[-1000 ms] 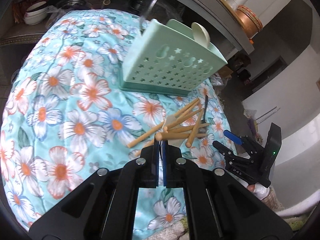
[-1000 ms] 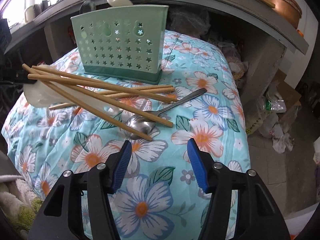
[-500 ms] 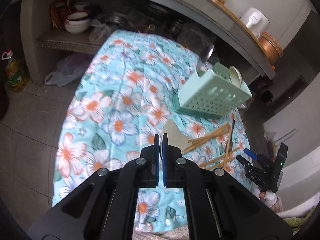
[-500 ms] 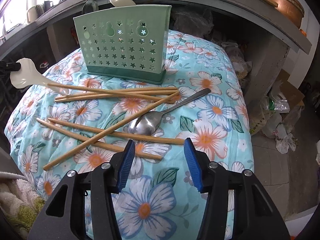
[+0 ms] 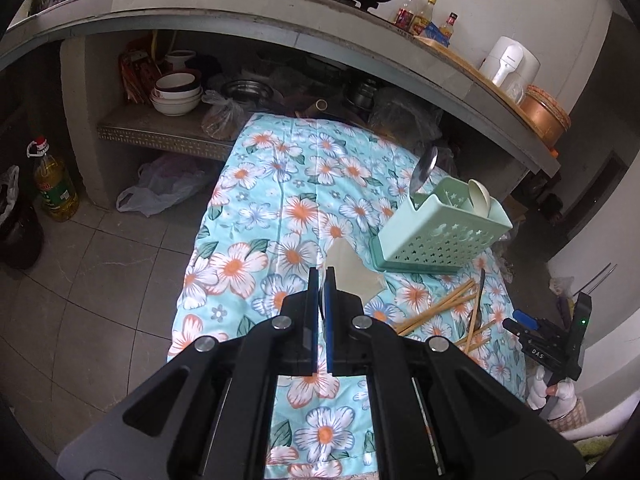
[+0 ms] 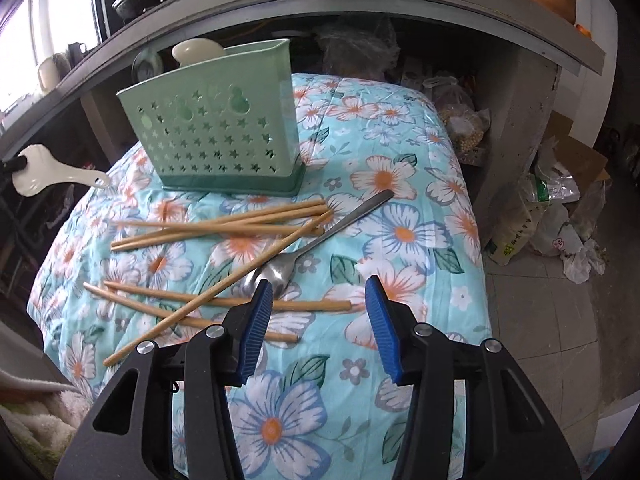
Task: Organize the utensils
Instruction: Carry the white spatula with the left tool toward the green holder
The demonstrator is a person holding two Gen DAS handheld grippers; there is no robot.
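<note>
My left gripper [image 5: 320, 276] is shut on a white rice paddle [image 5: 352, 272], held in the air to the left of the green star-holed caddy [image 5: 440, 236]. The right wrist view shows the paddle [image 6: 52, 172] hanging at the far left. The caddy [image 6: 216, 132] stands upright on the floral cloth [image 6: 400, 184], with a metal spoon [image 5: 424, 168] and a white spoon [image 5: 478, 196] inside. Several wooden chopsticks [image 6: 224, 228] and a steel spoon [image 6: 304, 248] lie loose in front of it. My right gripper [image 6: 318, 292] hovers open just above the spoon's bowl, gripping nothing.
A concrete counter [image 5: 280, 12] runs behind the table, with bowls [image 5: 176, 96] and bags on its lower shelf. An oil bottle [image 5: 54, 188] stands on the tiled floor at left. Plastic bags [image 6: 556, 216] lie on the floor to the right of the table.
My left gripper has risen and drawn back with the paddle. The chopsticks that rested on it have dropped and spread over the cloth. My right gripper edged forward and its jaws narrowed slightly.
</note>
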